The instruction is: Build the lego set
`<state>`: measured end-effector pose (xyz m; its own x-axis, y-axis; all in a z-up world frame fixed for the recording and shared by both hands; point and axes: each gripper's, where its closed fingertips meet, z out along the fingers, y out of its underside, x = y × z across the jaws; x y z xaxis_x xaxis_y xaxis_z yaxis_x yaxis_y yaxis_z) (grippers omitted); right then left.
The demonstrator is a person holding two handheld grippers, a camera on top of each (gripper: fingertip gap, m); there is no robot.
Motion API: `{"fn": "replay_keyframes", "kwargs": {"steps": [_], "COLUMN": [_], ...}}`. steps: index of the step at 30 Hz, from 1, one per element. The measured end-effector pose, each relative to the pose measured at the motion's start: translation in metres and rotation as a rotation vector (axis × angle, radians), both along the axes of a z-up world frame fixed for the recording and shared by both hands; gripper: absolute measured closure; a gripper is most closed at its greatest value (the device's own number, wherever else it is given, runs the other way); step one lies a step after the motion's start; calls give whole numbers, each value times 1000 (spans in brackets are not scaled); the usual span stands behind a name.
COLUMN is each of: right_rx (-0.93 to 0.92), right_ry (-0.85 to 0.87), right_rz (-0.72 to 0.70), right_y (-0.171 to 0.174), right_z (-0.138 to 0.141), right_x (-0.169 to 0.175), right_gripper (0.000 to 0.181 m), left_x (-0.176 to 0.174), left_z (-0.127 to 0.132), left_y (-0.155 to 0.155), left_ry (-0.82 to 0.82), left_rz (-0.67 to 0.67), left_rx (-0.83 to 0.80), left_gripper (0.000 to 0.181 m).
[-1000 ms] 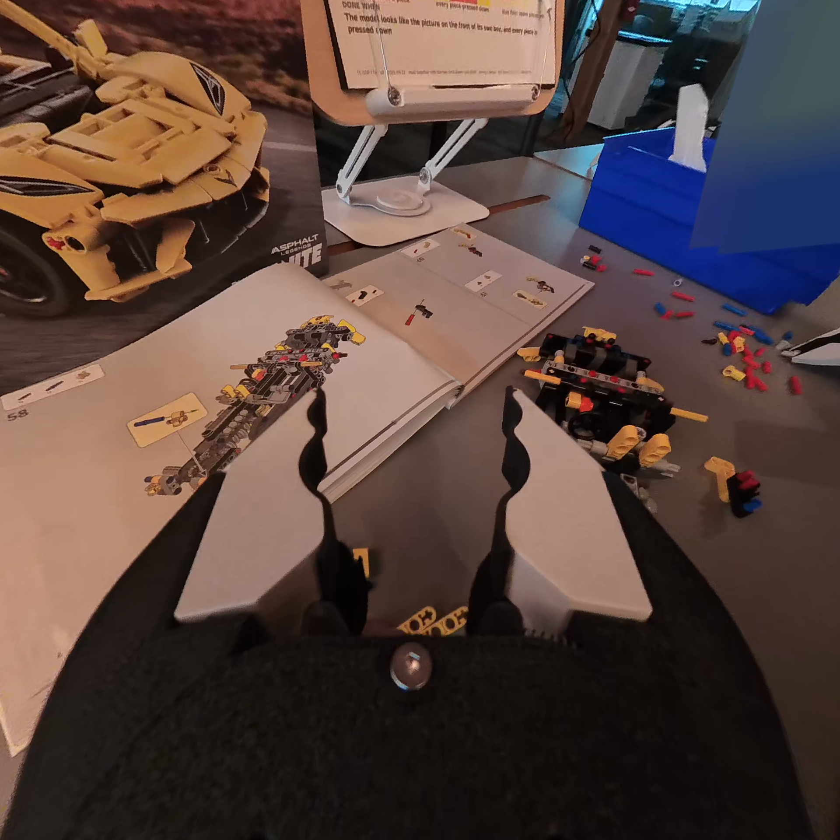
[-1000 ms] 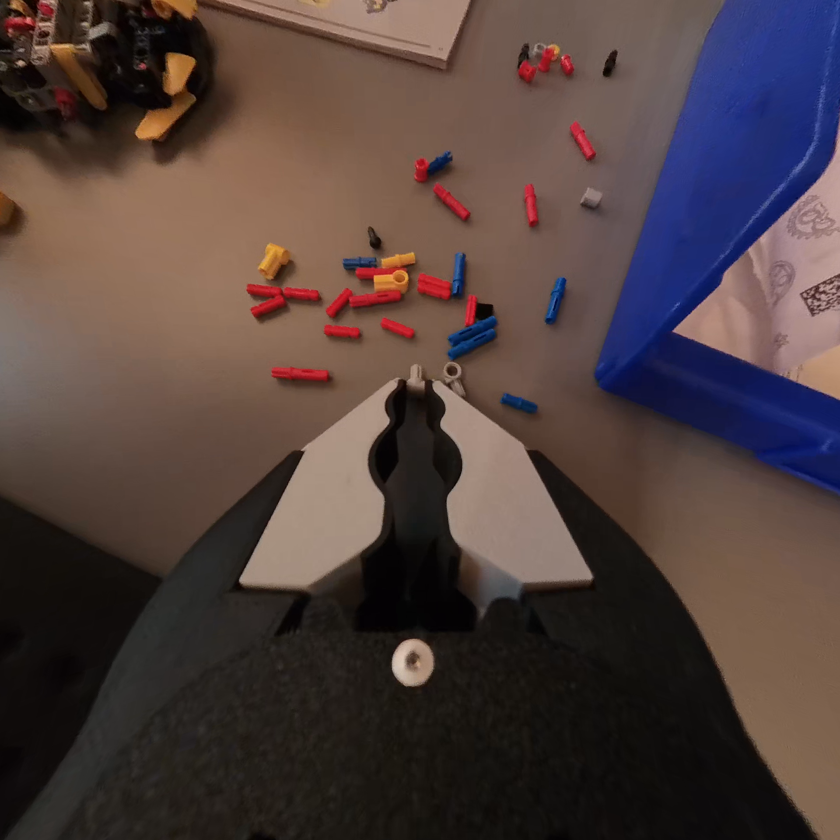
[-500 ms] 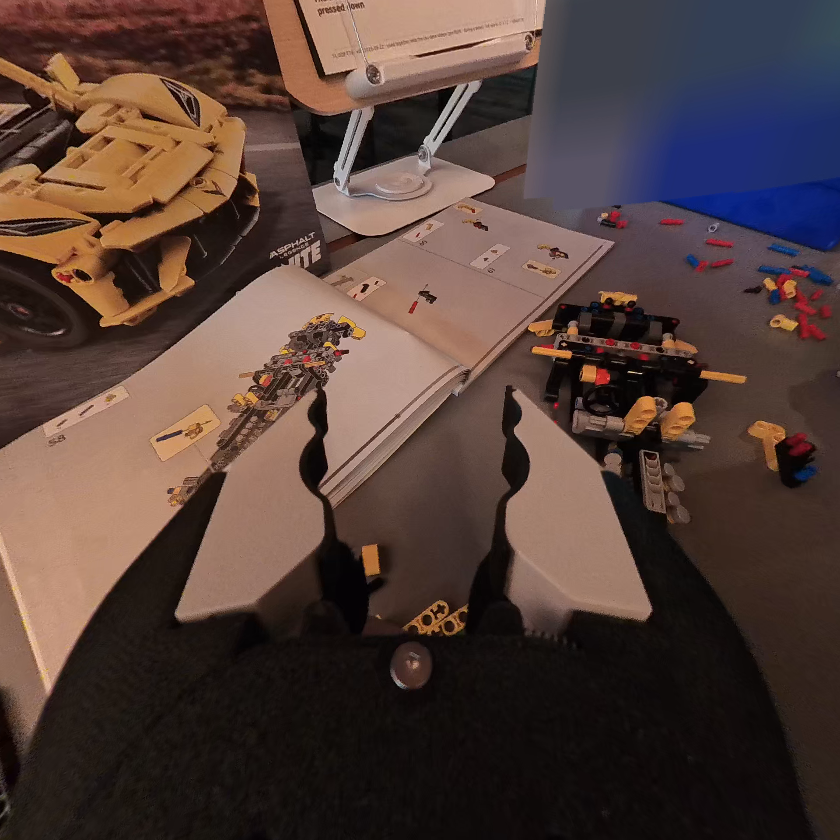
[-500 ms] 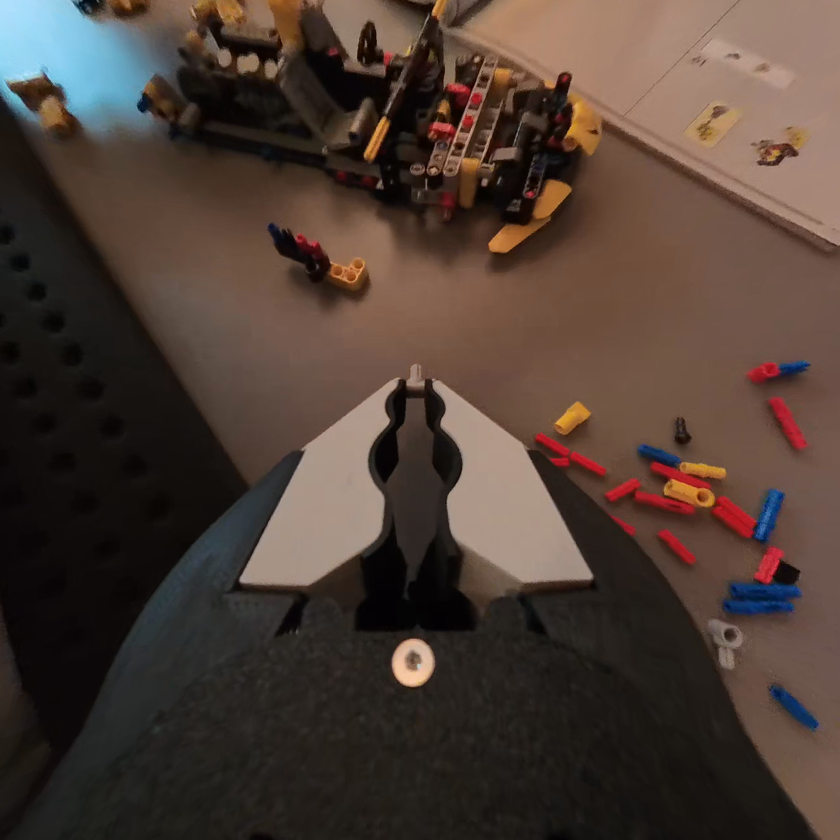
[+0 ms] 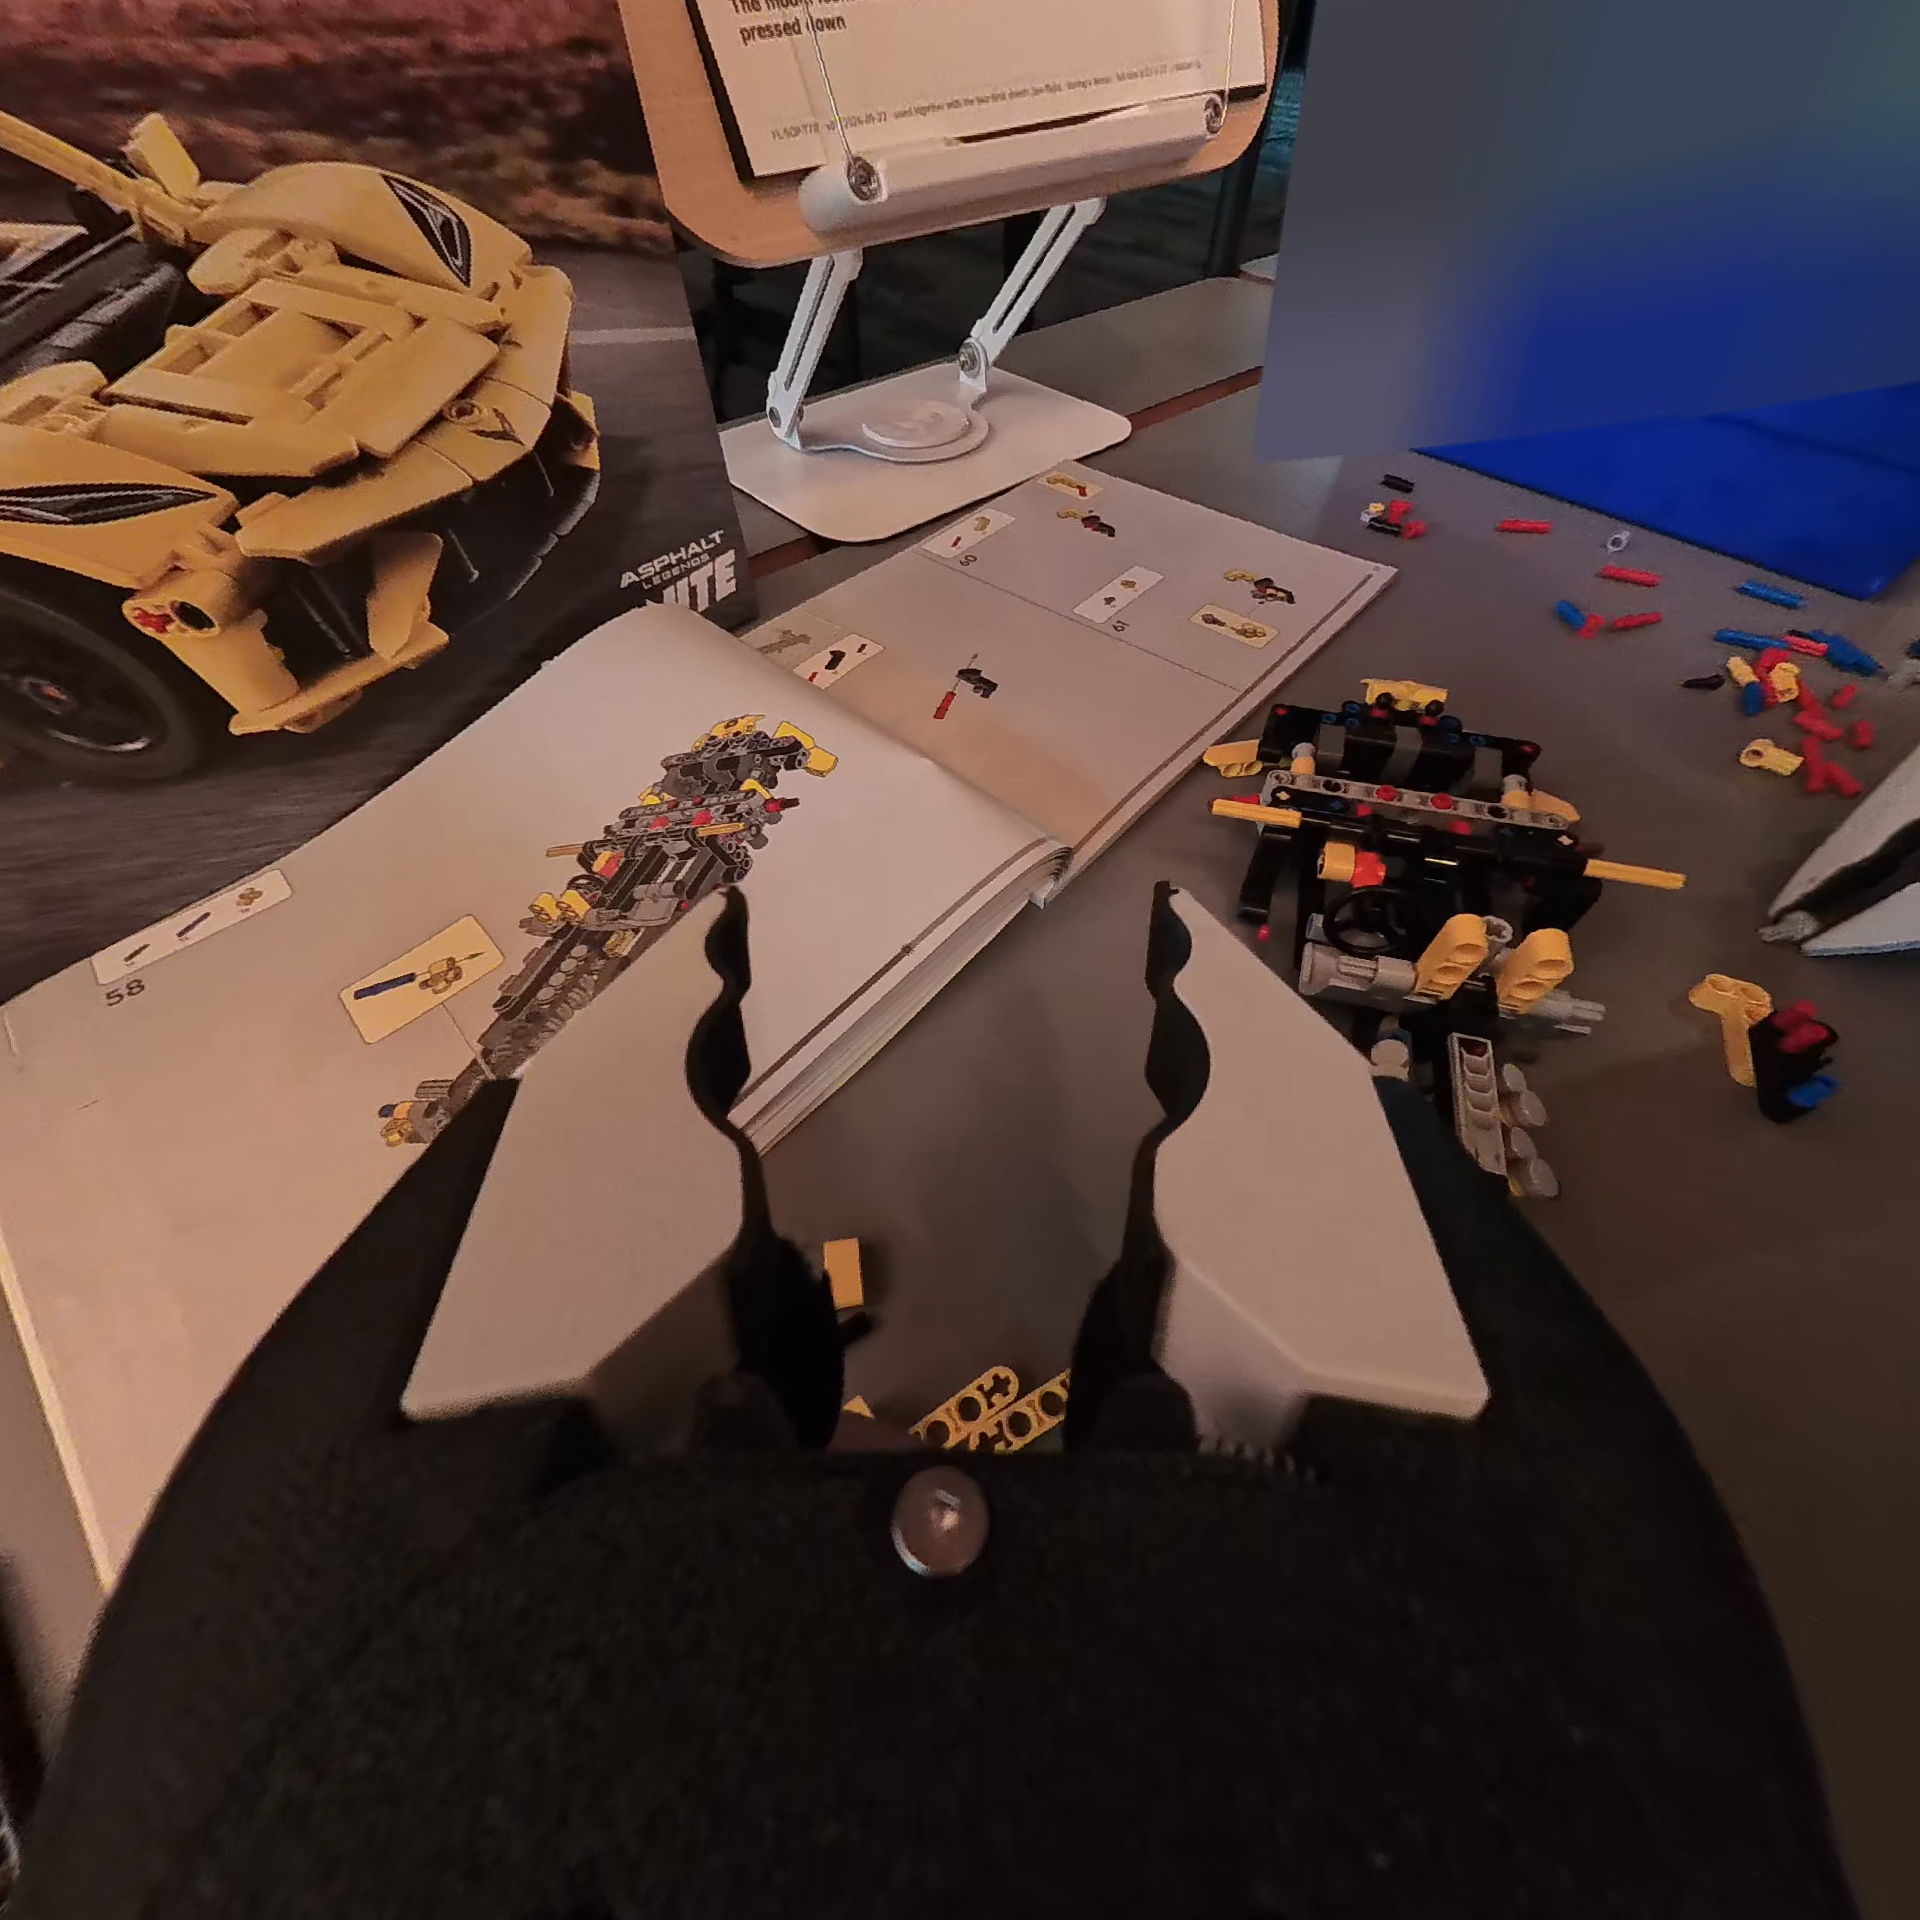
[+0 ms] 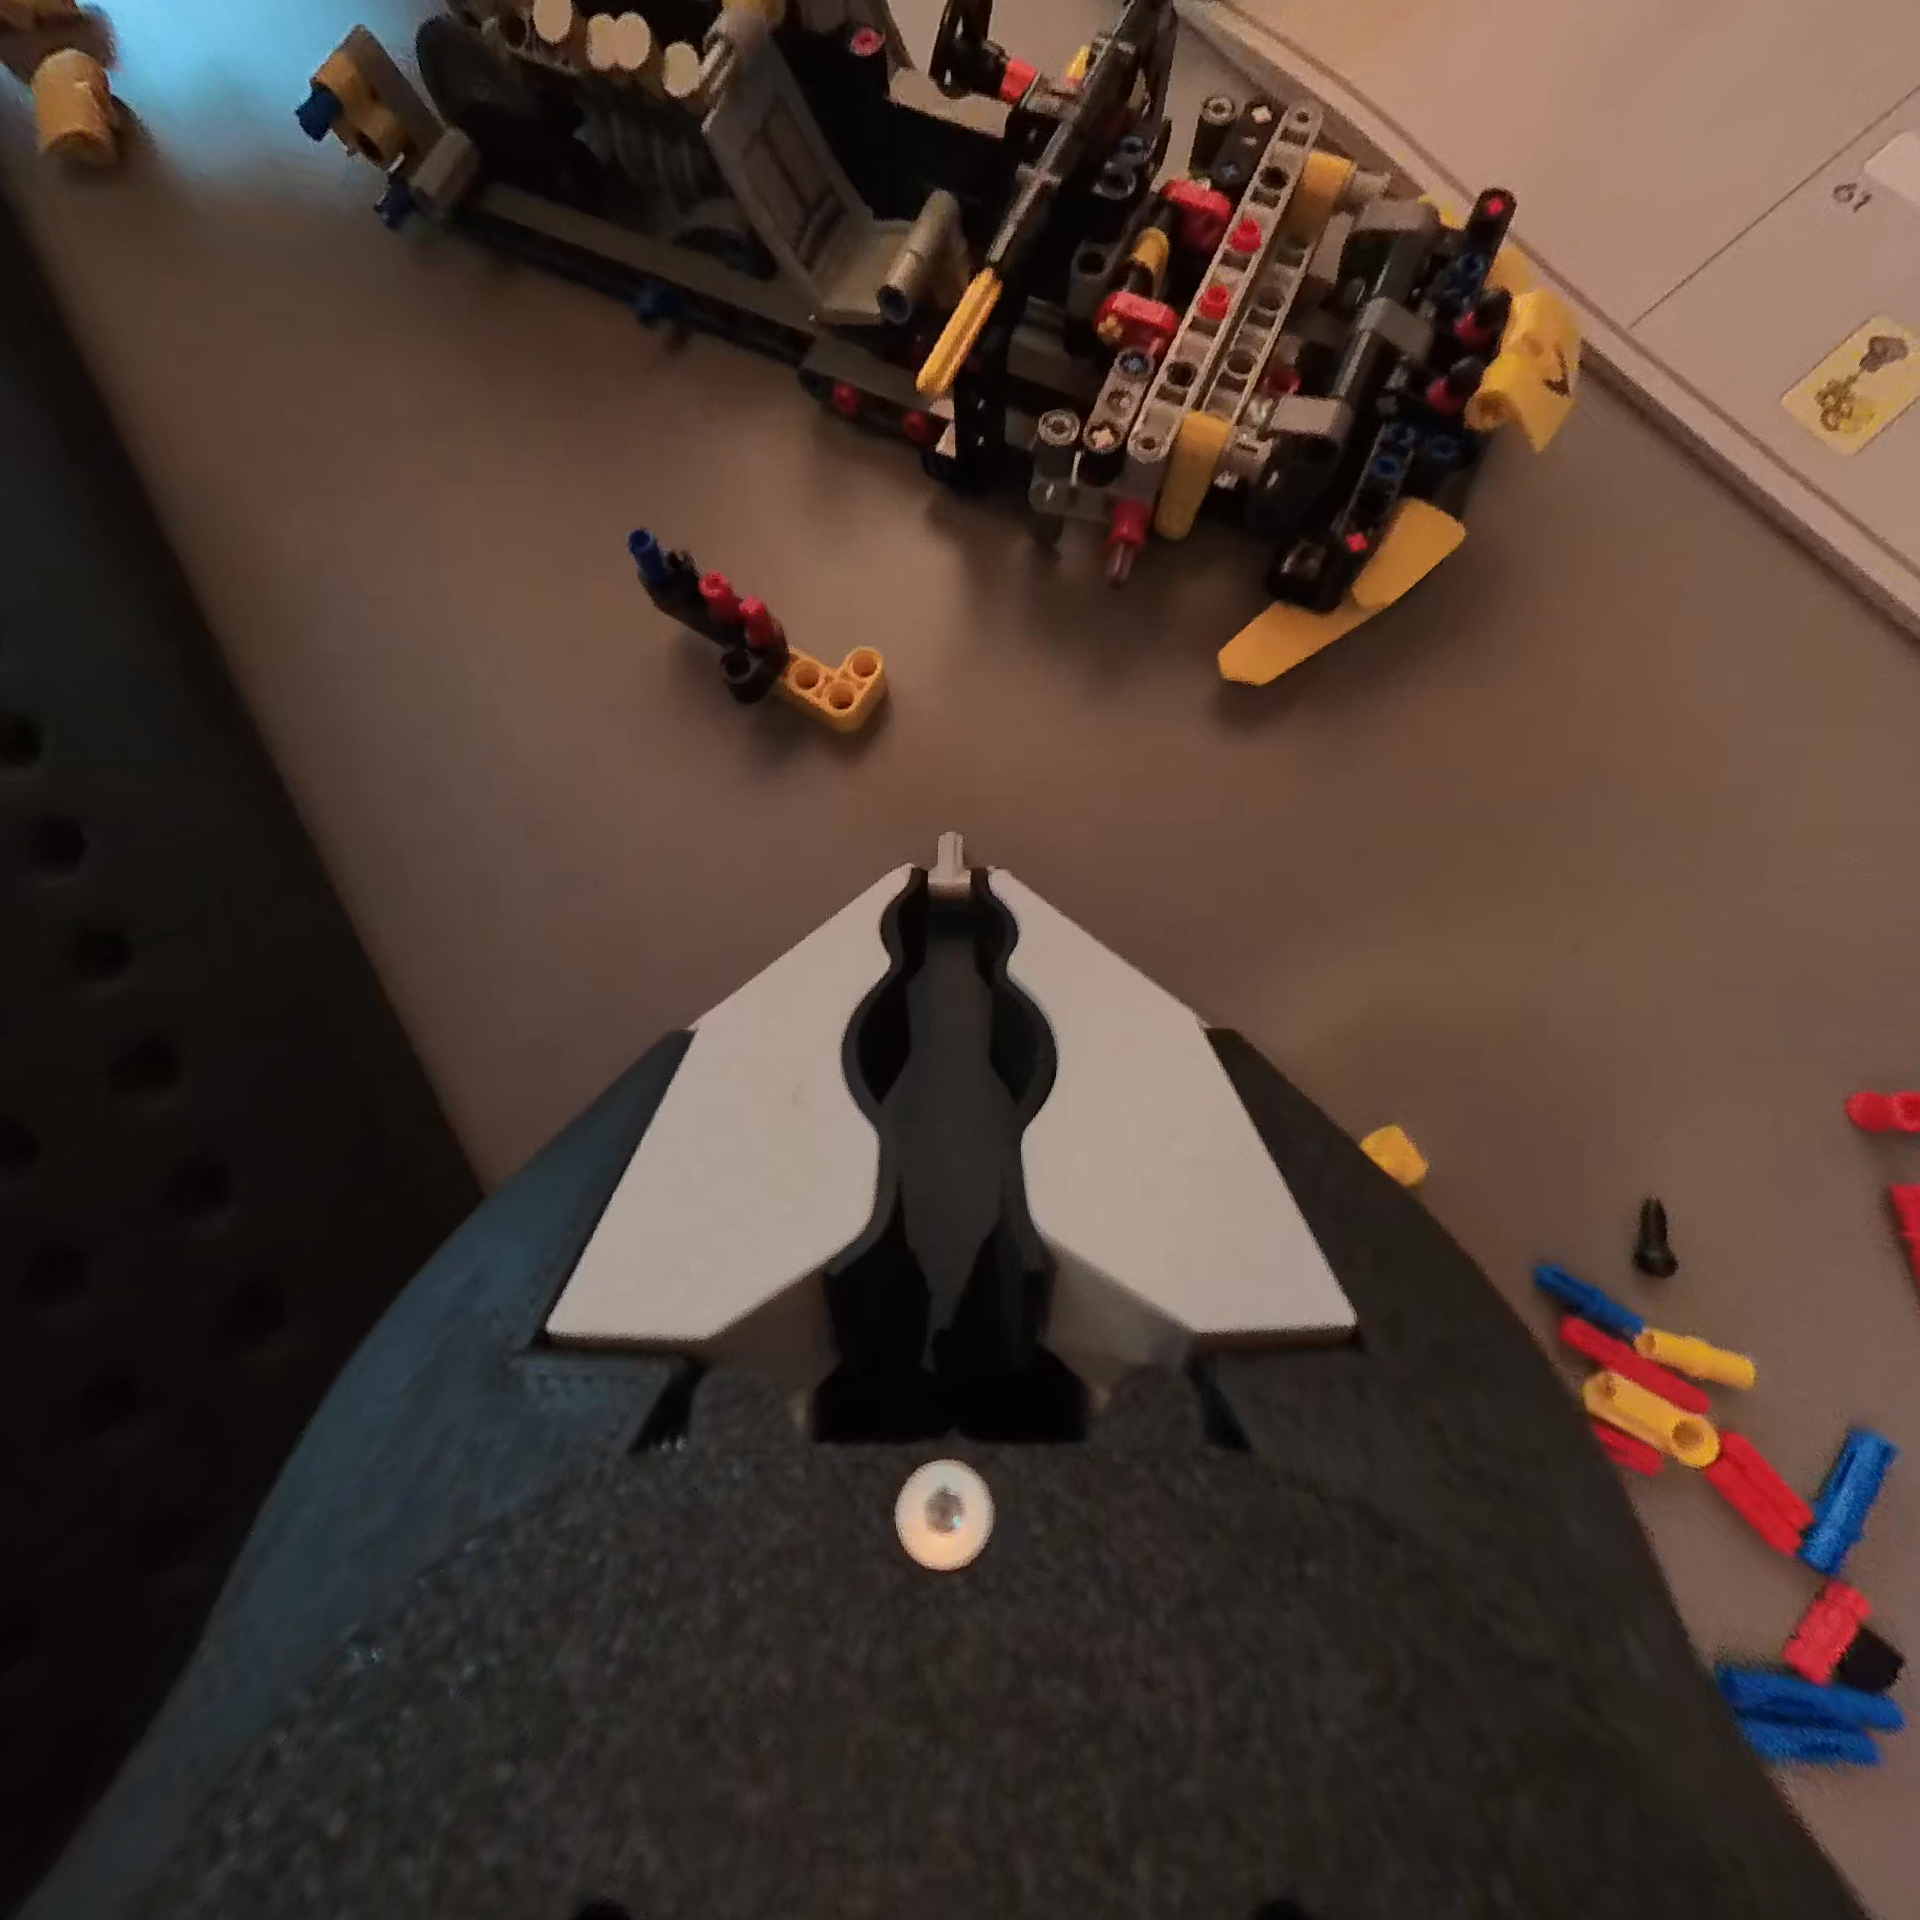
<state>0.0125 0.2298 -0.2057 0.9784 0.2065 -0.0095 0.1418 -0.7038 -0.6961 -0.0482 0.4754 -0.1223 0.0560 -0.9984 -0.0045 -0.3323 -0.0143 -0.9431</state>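
The half-built black, grey and yellow lego car chassis [image 5: 1403, 862] stands on the grey table right of the open instruction book [image 5: 644, 831]; it also shows at the top of the right wrist view [image 6: 1091, 291]. My left gripper [image 5: 945, 904] is open and empty, hovering over the book's edge. My right gripper [image 6: 948, 868] is shut on a small light-grey pin [image 6: 948, 857] and holds it above the table, short of the chassis. Its tips [image 5: 1839, 894] show at the right edge of the left wrist view. A small yellow-and-black sub-assembly [image 6: 769, 644] lies between the right gripper and the chassis.
Loose red, blue and yellow pins [image 6: 1745, 1455] lie scattered at right, and also show in the left wrist view [image 5: 1787, 707]. Yellow beams [image 5: 987, 1403] lie under the left gripper. The set's box [image 5: 291, 395], a document stand [image 5: 935, 260] and a blue bin [image 5: 1714, 478] stand behind. The left gripper's tips are roughly 25 cm from the right gripper's.
My right gripper lifted the grey pin from the pile of loose pins and swung left toward the chassis, coming closer to it. The left gripper shifted slightly and stayed open.
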Motion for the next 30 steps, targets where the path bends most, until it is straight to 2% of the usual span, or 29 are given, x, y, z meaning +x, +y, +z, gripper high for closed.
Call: {"fn": "replay_keyframes", "kwargs": {"steps": [3,5,9,13,16,20,24,27,30], "right_rx": [14,60,242,431,457,476,479,484,464], "right_ry": [8,-3,70,52,-4,40,75,78,45], "right_rz": [-1,-48,-190,-313,-337,-331,-344,-340,-332], "right_y": [7,11,14,11,8,7,6,6,6], "right_z": [0,7,37,61,65,67,67,68,64], "right_x": [2,14,39,60,69,68,69,68,66], "right_gripper": [172,157,154,155,159,160,160,162,162], "left_x": [-1,-1,-2,-8,-28,-78,-124,-153,-168], "left_z": [0,-1,1,8,20,43,32,6,-24], "left_y": [1,1,4,12,26,36,3,-40,-68], "left_ry": [0,3,-5,-12,-12,-26,99,234,361], "left_rz": [3,5,16,51,120,193,69,-105,-209], "left_rx": [3,3,1,-8,-24,-19,-40,-47,-22], "left_gripper": [102,102,103,104,106,107,107,107,109]}}
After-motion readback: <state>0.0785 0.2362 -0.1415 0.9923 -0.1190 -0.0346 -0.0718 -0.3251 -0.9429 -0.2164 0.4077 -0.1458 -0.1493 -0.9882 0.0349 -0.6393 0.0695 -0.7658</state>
